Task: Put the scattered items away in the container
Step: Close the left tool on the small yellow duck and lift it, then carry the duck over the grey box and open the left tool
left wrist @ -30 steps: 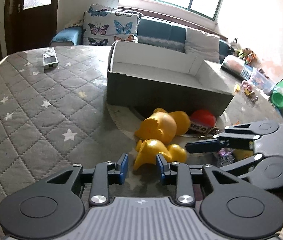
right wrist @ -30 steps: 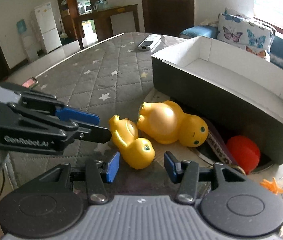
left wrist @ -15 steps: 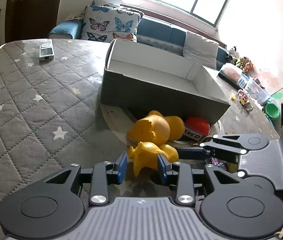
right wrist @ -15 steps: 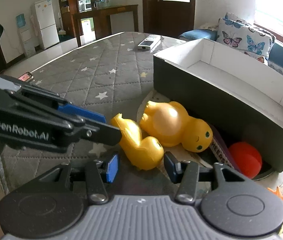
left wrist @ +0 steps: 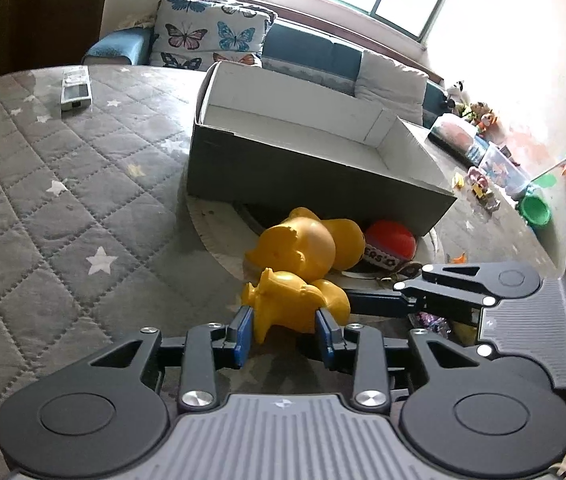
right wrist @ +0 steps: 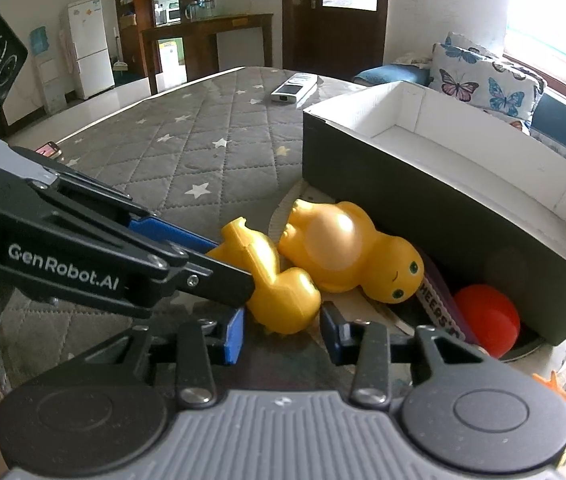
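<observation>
A small yellow duck (left wrist: 295,304) sits between the blue pads of my left gripper (left wrist: 283,330), which is shut on its body. In the right wrist view the left gripper (right wrist: 223,264) reaches in from the left and grips that small duck (right wrist: 279,296). My right gripper (right wrist: 283,334) stands open just short of the duck's head, holding nothing; it shows in the left wrist view as the right gripper (left wrist: 379,300). A bigger yellow duck (right wrist: 347,256) lies behind, against the dark open box (right wrist: 403,192), whose white inside is bare. A red ball (right wrist: 487,320) rests by the box wall.
A purple labelled packet (right wrist: 439,304) lies between the big duck and the ball. A remote (left wrist: 75,90) rests far left on the quilted star-print surface, a phone (right wrist: 49,150) near its edge. An orange starfish toy (right wrist: 551,384) and a green cup (left wrist: 535,212) sit to the right.
The small duck has rolled in the left gripper, so its eye has turned out of the right wrist view. Both grippers have closed in on it.
</observation>
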Demonstrator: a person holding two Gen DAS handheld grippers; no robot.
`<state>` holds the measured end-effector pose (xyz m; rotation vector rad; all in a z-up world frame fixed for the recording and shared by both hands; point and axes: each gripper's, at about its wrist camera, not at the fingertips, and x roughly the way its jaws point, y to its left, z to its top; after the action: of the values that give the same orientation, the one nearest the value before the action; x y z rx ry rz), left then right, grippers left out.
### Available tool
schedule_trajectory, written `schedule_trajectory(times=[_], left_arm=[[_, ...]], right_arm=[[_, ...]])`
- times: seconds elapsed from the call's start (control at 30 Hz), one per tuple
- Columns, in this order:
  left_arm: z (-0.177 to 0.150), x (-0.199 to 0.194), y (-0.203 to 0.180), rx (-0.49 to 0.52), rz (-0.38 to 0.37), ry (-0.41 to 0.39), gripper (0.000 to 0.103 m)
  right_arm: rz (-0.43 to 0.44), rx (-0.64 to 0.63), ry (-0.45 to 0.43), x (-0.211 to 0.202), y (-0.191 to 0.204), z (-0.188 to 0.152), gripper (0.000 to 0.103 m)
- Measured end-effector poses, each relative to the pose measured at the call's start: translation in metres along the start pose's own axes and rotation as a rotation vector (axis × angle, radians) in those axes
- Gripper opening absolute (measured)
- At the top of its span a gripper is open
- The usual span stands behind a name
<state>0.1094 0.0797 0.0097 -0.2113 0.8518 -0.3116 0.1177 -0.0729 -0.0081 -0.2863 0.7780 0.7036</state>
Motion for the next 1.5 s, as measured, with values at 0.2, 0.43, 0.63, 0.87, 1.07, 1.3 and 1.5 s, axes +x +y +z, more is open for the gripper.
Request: schedule_trajectory(times=[0.2,0.43,0.63,0.87,1.07,1.3,1.5], left_arm=[[-0.001,-0.003,-0.003,0.011,-0.005,-0.009,0.034],[0.007,-0.015,-0.018,0.053,-0.009,-0.044,0.034],[0.023,-0.027,-0.036,0.093,-0.017,-0.091,0.034],[0.051,-0.031,-0.060,0.156,-0.028,-0.141,0.034],[0.086,-0.019,-0.076,0.187,-0.056,-0.160,0.034],[0.127,0.008,-0.087,0.214,-0.068,-0.158,0.034],[0.151,0.047,-0.085,0.213,-0.065,-0.104,0.034]], right_arm=[[-0.014,0.003,-0.020,-0.010,0.000,0.000,0.039],[-0.034,0.005,-0.050,-0.024,0.001,0.000,0.039],[-0.075,-0.003,-0.097,-0.043,0.000,0.007,0.039],[-0.160,-0.007,-0.168,-0.068,-0.019,0.027,0.039],[-0.215,-0.002,-0.211,-0.078,-0.045,0.043,0.039],[-0.241,-0.001,-0.223,-0.070,-0.083,0.064,0.040],[-0.254,-0.010,-0.186,-0.044,-0.112,0.078,0.040]])
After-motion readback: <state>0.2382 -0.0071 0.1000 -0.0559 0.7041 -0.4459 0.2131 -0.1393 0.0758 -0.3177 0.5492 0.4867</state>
